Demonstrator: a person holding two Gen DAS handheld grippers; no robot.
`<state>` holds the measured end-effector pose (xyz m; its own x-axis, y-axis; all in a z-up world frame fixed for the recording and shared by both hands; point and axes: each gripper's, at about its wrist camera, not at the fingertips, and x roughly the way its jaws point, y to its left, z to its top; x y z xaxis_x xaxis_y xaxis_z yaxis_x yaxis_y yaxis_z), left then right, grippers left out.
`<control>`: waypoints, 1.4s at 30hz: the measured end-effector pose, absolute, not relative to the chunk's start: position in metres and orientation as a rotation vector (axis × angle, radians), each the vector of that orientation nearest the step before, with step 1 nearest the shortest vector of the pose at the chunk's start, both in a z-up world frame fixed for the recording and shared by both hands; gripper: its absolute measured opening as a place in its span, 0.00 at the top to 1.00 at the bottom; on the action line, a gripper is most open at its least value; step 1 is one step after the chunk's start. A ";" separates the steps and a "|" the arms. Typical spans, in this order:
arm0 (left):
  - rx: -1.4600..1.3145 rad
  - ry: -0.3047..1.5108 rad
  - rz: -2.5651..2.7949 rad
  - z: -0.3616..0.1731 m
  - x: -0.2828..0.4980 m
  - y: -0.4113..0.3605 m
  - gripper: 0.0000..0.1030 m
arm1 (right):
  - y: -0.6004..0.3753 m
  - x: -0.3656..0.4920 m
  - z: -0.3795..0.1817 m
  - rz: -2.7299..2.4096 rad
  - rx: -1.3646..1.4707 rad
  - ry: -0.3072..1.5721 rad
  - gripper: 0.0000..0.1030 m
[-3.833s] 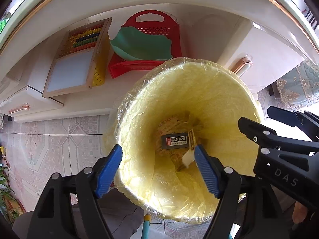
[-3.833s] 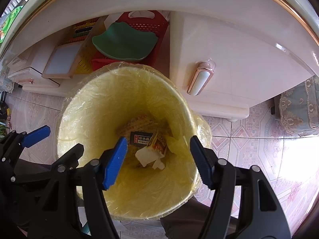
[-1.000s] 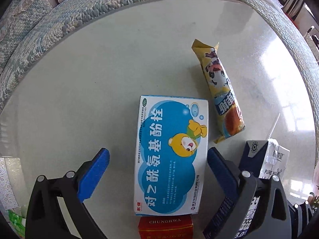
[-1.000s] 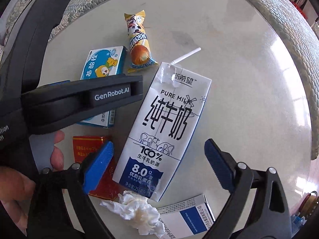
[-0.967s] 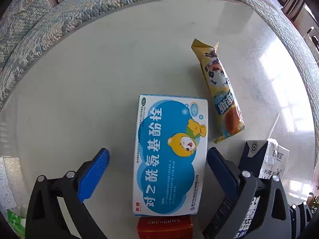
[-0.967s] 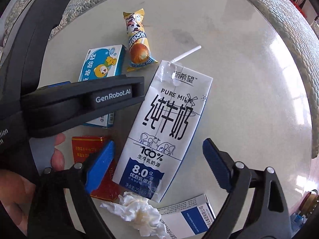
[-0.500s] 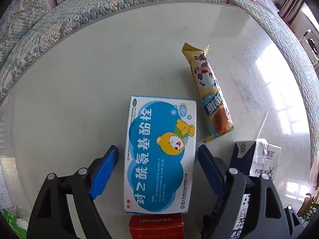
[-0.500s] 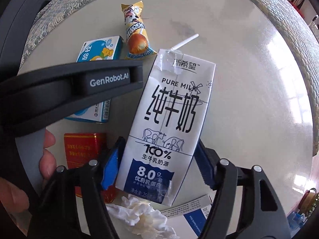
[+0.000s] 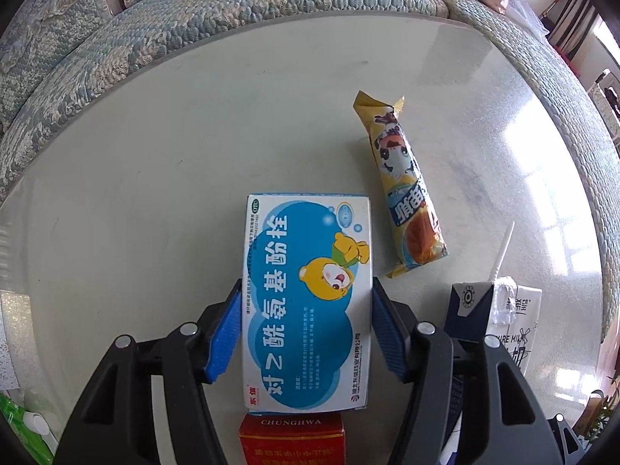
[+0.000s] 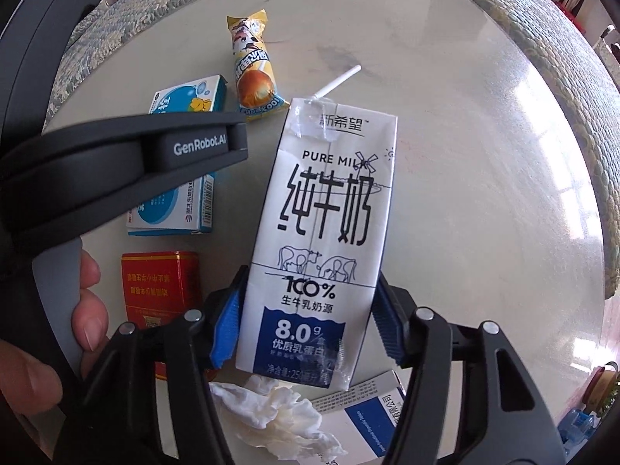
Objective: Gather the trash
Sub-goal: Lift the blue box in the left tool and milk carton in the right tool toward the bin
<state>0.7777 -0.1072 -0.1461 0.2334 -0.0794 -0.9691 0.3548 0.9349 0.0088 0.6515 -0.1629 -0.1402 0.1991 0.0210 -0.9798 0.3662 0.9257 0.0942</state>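
My left gripper (image 9: 306, 329) is shut on a blue and white medicine box (image 9: 306, 290) that lies on the pale round table (image 9: 155, 155); the box also shows in the right wrist view (image 10: 182, 104). My right gripper (image 10: 306, 321) is shut on a white milk carton (image 10: 325, 224) with a straw; its top shows in the left wrist view (image 9: 500, 306). A yellow snack wrapper (image 9: 403, 186) lies beyond the box. A red cigarette pack (image 9: 292, 440), a crumpled tissue (image 10: 275, 414) and a blue and white box (image 10: 368, 414) lie near me.
A patterned sofa (image 9: 193, 11) curves around the far side of the table. The left gripper's body (image 10: 116, 170) and the holding hand (image 10: 46, 329) fill the left of the right wrist view. A green packet (image 9: 23, 434) lies at the table's left edge.
Both grippers left the yellow-lined bin and came over the table. In the last second the left jaws closed on the medicine box and the right jaws closed on the milk carton.
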 end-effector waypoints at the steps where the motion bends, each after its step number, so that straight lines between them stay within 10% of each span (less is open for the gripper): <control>1: 0.243 1.306 -0.300 -0.146 0.778 -0.107 0.42 | -0.166 0.650 -0.137 -0.251 0.342 1.357 0.44; 28: 0.139 1.178 -0.168 -0.038 0.768 -0.082 0.42 | -0.196 0.635 -0.029 -0.207 0.319 1.198 0.44; 42: 0.043 1.138 0.102 0.045 0.616 -0.031 0.42 | -0.200 0.550 0.050 0.061 0.103 1.166 0.44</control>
<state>0.6160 -0.0310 0.0446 0.4150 0.1035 -0.9039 -0.0594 0.9945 0.0866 0.5499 -0.2000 0.0499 0.3931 0.1013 -0.9139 0.0052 0.9937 0.1124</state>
